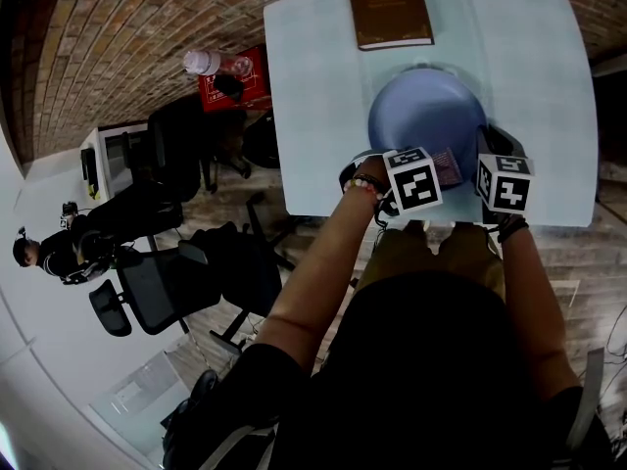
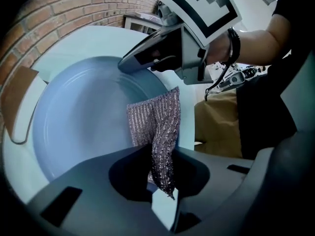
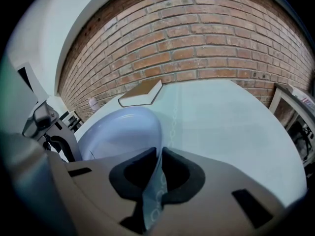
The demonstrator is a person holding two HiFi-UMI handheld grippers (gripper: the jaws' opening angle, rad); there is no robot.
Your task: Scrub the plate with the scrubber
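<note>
The blue plate [image 1: 426, 111] sits at the near edge of the tabletop [image 1: 313, 86], close to the person, so both tools reach it easily. The right tongs [image 3: 160, 154] are pressed together on the plate's near rim, most likely to pin it so it cannot slide under the scrubbing. The left tongs [image 2: 161, 154] pinch one end of the silvery mesh scrubber [image 2: 157, 117]. Its free end hangs over the near part of the plate, though it is hard to tell whether it touches the surface. A brown book [image 1: 389, 6] lies at the far edge, well apart from the work.
</note>
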